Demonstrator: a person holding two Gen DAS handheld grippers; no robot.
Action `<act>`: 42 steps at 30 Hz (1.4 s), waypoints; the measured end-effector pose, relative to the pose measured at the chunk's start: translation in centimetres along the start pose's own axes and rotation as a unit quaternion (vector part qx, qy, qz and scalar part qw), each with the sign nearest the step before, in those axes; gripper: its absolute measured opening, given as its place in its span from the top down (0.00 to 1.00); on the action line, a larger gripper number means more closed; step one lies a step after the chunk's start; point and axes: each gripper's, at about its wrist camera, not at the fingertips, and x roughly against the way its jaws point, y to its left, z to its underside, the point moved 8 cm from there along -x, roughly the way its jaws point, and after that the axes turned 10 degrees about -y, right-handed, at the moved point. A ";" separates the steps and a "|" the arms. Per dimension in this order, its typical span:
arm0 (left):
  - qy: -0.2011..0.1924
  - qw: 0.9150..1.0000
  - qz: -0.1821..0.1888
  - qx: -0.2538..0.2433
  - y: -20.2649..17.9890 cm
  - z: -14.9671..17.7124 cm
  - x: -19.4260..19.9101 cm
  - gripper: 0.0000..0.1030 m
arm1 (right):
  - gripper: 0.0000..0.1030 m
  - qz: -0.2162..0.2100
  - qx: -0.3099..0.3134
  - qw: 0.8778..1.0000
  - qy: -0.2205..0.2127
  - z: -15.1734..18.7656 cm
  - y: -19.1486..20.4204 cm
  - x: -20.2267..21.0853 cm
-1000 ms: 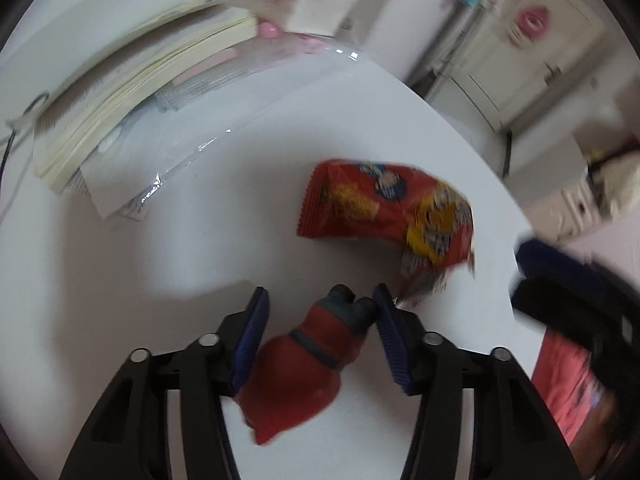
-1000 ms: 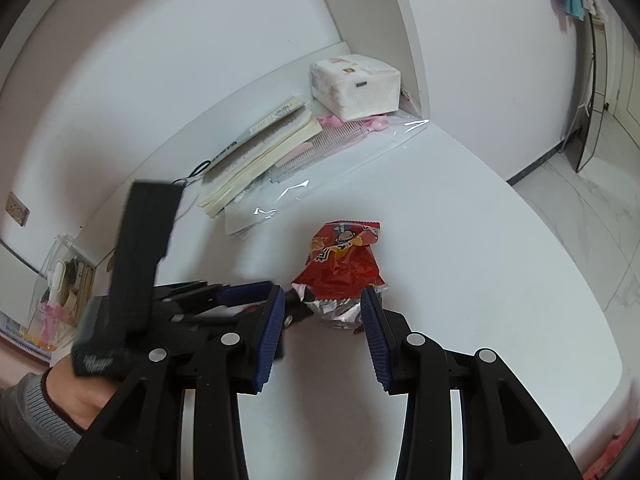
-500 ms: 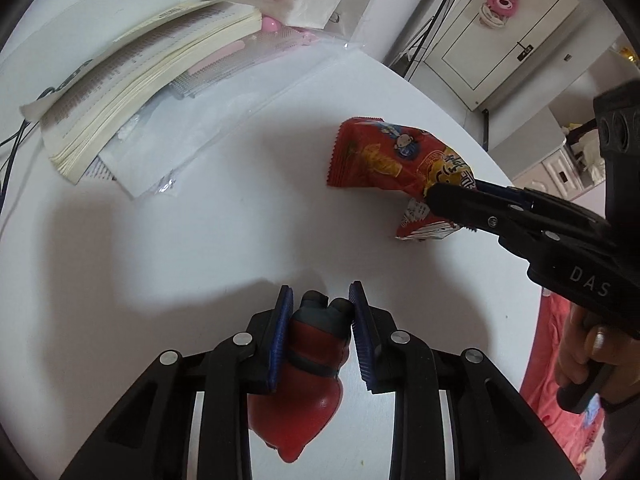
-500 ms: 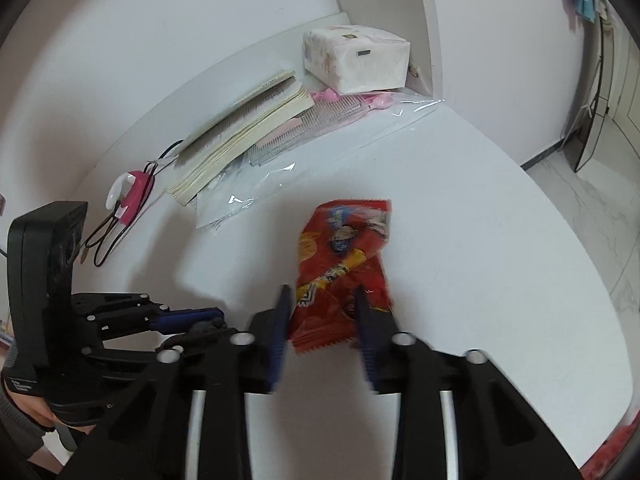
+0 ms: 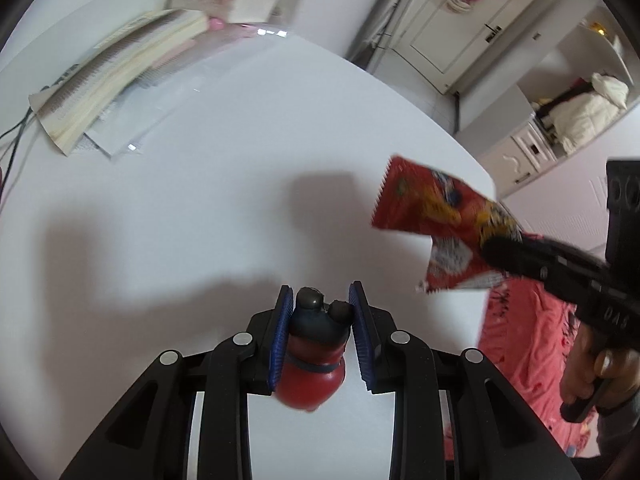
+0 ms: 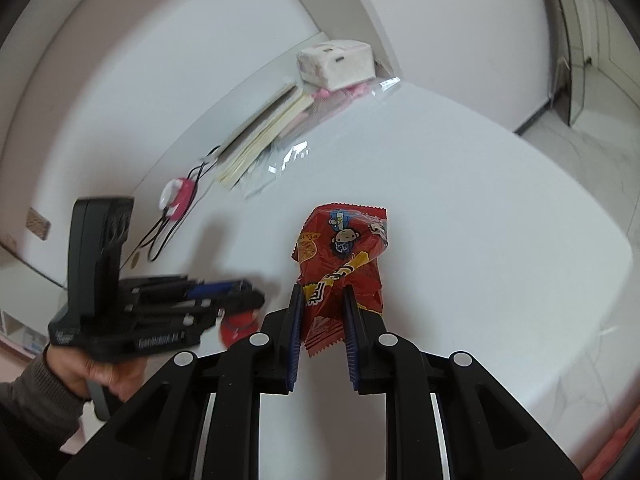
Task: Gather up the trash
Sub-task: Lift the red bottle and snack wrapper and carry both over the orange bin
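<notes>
The right hand-held gripper (image 6: 320, 312), jaws closing, pinches a red snack wrapper (image 6: 344, 256).

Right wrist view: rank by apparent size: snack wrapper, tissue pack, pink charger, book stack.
1. snack wrapper, largest, though it sits in the right gripper close to the lens, which inflates it.
2. book stack.
3. tissue pack.
4. pink charger, smallest.
Book stack and tissue pack are close; farther back, so unsure.
</notes>
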 end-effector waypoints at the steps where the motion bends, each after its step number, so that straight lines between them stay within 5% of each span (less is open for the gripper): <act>1: 0.003 1.000 0.004 -0.003 -0.7 0.6 0.2 0.70 | 0.81 -0.001 -0.008 1.000 0.000 0.8 -0.2 0.8; 11: 0.036 0.997 0.057 -0.042 -8.0 3.7 -0.6 0.70 | 0.81 0.026 -0.094 0.995 -0.027 8.1 -3.5 9.8; 28: 0.081 0.978 0.122 -0.152 -20.8 8.1 -3.5 0.71 | 0.81 0.094 -0.184 0.975 -0.080 16.5 -10.8 21.9; 42: 0.138 0.967 0.129 -0.173 -23.8 11.2 -10.5 0.71 | 0.81 0.113 -0.250 0.959 -0.067 20.4 -17.1 19.8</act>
